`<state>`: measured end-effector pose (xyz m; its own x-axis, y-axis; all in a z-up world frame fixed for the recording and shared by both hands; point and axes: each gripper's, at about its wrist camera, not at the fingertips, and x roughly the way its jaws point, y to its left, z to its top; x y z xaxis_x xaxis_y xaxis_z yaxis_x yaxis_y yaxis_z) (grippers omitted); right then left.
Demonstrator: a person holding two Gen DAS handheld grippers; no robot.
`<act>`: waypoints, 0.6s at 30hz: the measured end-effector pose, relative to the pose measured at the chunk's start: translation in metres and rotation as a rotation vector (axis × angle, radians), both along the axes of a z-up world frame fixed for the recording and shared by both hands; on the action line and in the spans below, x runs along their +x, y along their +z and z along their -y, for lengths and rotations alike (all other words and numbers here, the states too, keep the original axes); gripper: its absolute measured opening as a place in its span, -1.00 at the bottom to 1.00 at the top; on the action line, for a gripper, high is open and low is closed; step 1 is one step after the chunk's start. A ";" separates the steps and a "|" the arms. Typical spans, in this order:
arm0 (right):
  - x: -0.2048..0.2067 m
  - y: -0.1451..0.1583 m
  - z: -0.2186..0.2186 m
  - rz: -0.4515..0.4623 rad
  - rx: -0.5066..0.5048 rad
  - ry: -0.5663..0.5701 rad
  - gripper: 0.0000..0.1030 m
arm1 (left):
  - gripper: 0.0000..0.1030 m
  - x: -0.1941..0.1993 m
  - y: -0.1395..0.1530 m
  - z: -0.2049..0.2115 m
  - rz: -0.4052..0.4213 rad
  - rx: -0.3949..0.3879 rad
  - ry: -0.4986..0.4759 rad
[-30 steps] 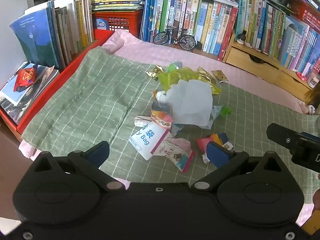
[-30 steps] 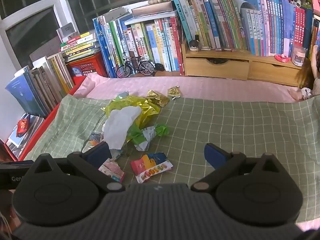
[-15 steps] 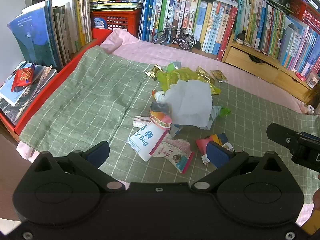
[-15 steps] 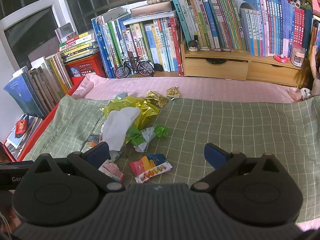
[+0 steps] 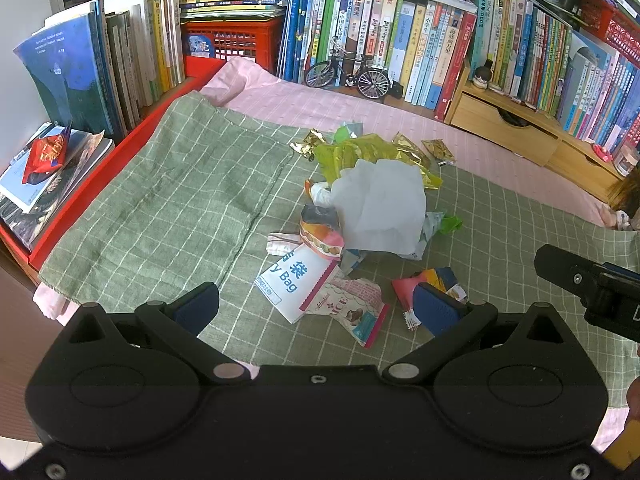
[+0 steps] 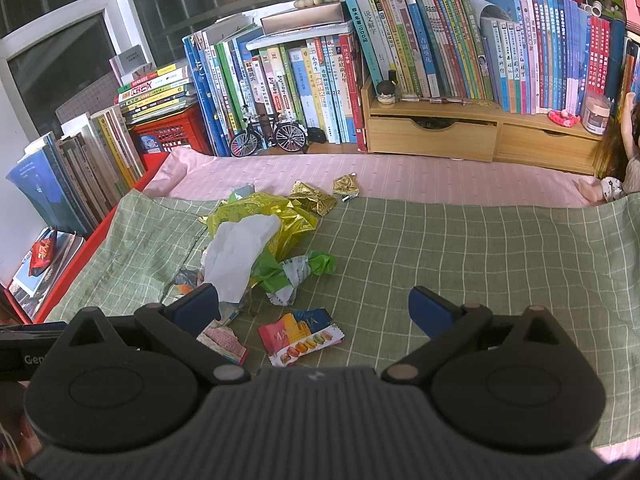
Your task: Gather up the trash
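A heap of trash lies on the green checked cloth (image 5: 168, 208): a crumpled white tissue (image 5: 380, 208), yellow-green foil wrappers (image 5: 360, 152), a white bag with blue print (image 5: 294, 280), a pink wrapper (image 5: 356, 308) and a macaron wrapper (image 6: 300, 336). My left gripper (image 5: 316, 308) is open just short of the white bag, nothing between its fingers. In the right wrist view the tissue (image 6: 240, 252) and gold wrappers (image 6: 312, 196) lie ahead and left of my right gripper (image 6: 314, 304), which is open above the macaron wrapper.
Rows of books (image 6: 400, 64) line the back and left. A model bicycle (image 5: 348, 72), a red crate (image 5: 232, 40) and wooden drawers (image 6: 436, 136) stand at the back. A red edge (image 5: 80, 196) borders the left. A doll (image 6: 616, 172) lies far right.
Both grippers have drifted slightly, so the scene shifts a little in both views. Both stay open and the trash has not moved.
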<state>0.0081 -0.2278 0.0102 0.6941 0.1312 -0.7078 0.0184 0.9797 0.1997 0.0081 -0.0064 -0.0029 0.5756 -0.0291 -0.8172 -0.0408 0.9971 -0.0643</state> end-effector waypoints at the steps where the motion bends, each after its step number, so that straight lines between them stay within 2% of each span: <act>1: -0.001 0.000 -0.002 0.000 0.000 0.000 1.00 | 1.00 0.000 0.000 0.000 0.000 0.000 0.001; 5: -0.004 -0.001 -0.010 0.001 -0.001 0.003 1.00 | 1.00 0.000 0.000 0.000 0.000 0.002 -0.001; 9: 0.001 0.000 0.008 0.001 0.001 0.007 1.00 | 1.00 0.001 0.000 0.000 0.000 -0.001 0.000; 18: 0.000 0.001 0.002 0.004 -0.007 0.009 1.00 | 1.00 0.001 0.000 0.000 0.000 0.001 0.000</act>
<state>0.0079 -0.2293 0.0114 0.6955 0.1325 -0.7062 0.0092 0.9811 0.1931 0.0093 -0.0065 -0.0029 0.5752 -0.0288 -0.8175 -0.0405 0.9972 -0.0636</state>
